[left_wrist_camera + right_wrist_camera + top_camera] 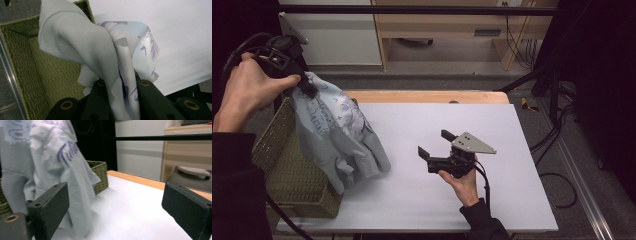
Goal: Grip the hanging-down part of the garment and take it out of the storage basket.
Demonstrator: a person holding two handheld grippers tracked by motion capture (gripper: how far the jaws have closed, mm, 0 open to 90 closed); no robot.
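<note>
A pale blue garment (337, 135) with purple print hangs from my left gripper (307, 90), which is shut on its upper edge and held high over the left of the table. Its lower folds rest on the white table top (452, 200) beside a green woven basket (287, 170). In the left gripper view the cloth (100, 50) runs down between the two black jaws, with the basket (37, 75) below. My right gripper (435, 143) stands open near the table's middle, jaws wide apart and pointing left at the garment (50, 165); nothing lies between its pads (53, 205).
The basket (100, 176) stands at the table's left edge. A wooden strip (427, 96) runs along the far edge. Behind are white and wooden cabinets (452, 25), with cables (557, 145) on the floor to the right.
</note>
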